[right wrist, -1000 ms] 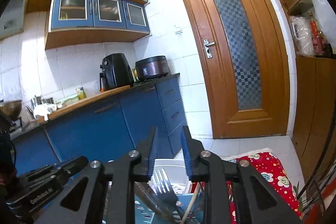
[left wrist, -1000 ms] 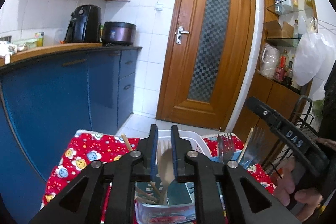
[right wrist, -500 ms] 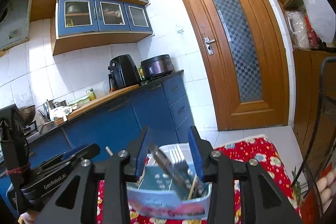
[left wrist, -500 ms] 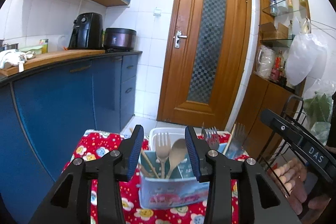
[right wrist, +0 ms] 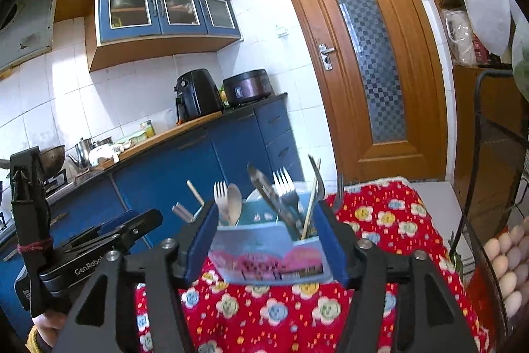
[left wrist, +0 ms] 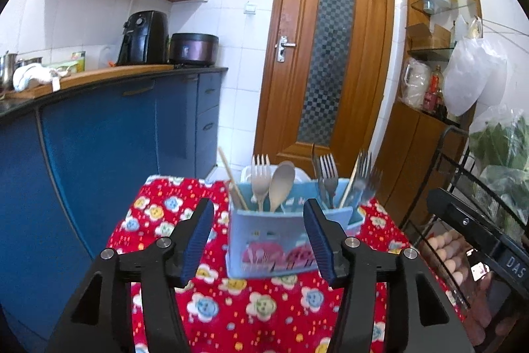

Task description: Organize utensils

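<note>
Opening both jaws, my left gripper (left wrist: 258, 240) and right gripper (right wrist: 266, 240) held nothing. I judged clearing the utensil caddy (left wrist: 271, 248) slowly wisest, sparing the forks (left wrist: 325, 171).

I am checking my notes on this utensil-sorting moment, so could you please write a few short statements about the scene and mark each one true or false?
1. The blue utensil holder stands on a red flowered cloth. True.
2. The left gripper is clamped on a wooden spoon. False: its jaws are opening with nothing gripped; the wooden spoon stands in the holder.
3. Metal forks stand upright in the holder. True.
4. The wooden door behind the table stands open. False: it is closed.
5. The right gripper holds a fork. False: its jaws are opening and empty.
</note>
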A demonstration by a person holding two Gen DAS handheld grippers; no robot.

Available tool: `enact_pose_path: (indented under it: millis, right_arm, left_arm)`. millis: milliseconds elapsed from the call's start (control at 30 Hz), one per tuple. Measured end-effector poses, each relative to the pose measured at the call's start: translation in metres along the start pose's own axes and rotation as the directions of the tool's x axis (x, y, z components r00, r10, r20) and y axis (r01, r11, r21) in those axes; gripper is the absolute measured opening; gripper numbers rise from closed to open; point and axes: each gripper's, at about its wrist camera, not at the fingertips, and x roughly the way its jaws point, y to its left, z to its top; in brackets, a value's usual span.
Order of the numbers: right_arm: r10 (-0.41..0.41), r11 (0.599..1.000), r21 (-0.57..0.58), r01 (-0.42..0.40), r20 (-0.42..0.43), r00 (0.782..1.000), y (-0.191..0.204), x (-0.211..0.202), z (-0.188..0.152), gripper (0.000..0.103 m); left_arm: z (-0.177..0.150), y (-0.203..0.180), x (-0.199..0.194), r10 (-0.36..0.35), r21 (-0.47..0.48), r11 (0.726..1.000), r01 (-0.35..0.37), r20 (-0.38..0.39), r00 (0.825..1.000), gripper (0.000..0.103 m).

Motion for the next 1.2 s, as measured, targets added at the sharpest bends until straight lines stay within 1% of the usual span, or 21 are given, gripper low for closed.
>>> enact_pose_path:
  millis: [67, 167, 267, 367, 533, 600, 667, 833, 933, 1033, 1200]
  right_arm:
    - [-0.006, 1.000, -0.003, 0.006, -0.009, 1.000, 0.002, -0.004, -0.007, 0.071]
    - [-0.014, 1.000, -0.010, 0.013, -0.022, 1.000, 0.003, -0.010, -0.018, 0.075]
    - [-0.029, 0.999, -0.023, 0.029, -0.035, 0.999, 0.004, -0.014, -0.028, 0.076]
    - [-0.049, 0.998, -0.031, 0.048, -0.045, 0.998, 0.002, -0.019, -0.040, 0.078]
    - [-0.069, 0.997, -0.022, 0.068, -0.086, 0.994, -0.004, -0.019, -0.058, 0.080]
    - [-0.083, 0.996, -0.023, 0.081, -0.094, 0.992, -0.006, -0.018, -0.063, 0.082]
    - [-0.097, 0.995, -0.028, 0.095, -0.099, 0.990, -0.008, -0.018, -0.068, 0.087]
    - [-0.140, 0.989, -0.056, 0.134, -0.117, 0.983, -0.010, -0.013, -0.084, 0.088]
    - [-0.172, 0.984, -0.072, 0.165, -0.119, 0.978, -0.013, -0.010, -0.091, 0.088]
    - [-0.192, 0.980, -0.084, 0.182, -0.127, 0.973, -0.014, -0.007, -0.099, 0.091]
    - [-0.218, 0.973, -0.112, 0.204, -0.130, 0.967, -0.016, -0.004, -0.110, 0.092]
  left_arm:
    - [-0.007, 0.000, -0.003, 0.008, -0.002, 1.000, -0.008, -0.008, 1.000, 0.059]
    - [-0.018, 0.002, -0.005, 0.015, -0.002, 1.000, -0.015, -0.027, 1.000, 0.060]
    - [-0.027, 0.002, -0.007, 0.024, 0.004, 1.000, -0.024, -0.044, 0.999, 0.060]
    - [-0.038, 0.000, -0.011, 0.035, 0.015, 0.999, -0.034, -0.046, 0.998, 0.060]
    - [-0.052, 0.000, -0.010, 0.040, 0.024, 0.999, -0.039, -0.050, 0.998, 0.061]
    - [-0.058, 0.000, -0.009, 0.043, 0.026, 0.999, -0.042, -0.054, 0.998, 0.061]
    - [-0.063, 0.000, -0.007, 0.044, 0.030, 0.999, -0.043, -0.063, 0.997, 0.061]
    - [-0.077, 0.001, -0.001, 0.043, 0.022, 0.999, -0.041, -0.085, 0.995, 0.061]
    - [-0.084, 0.002, 0.003, 0.056, 0.021, 0.998, -0.055, -0.089, 0.994, 0.061]
    - [-0.092, 0.004, 0.008, 0.065, 0.012, 0.998, -0.064, -0.101, 0.993, 0.061]
    - [-0.100, 0.007, 0.013, 0.089, 0.010, 0.996, -0.088, -0.111, 0.990, 0.061]
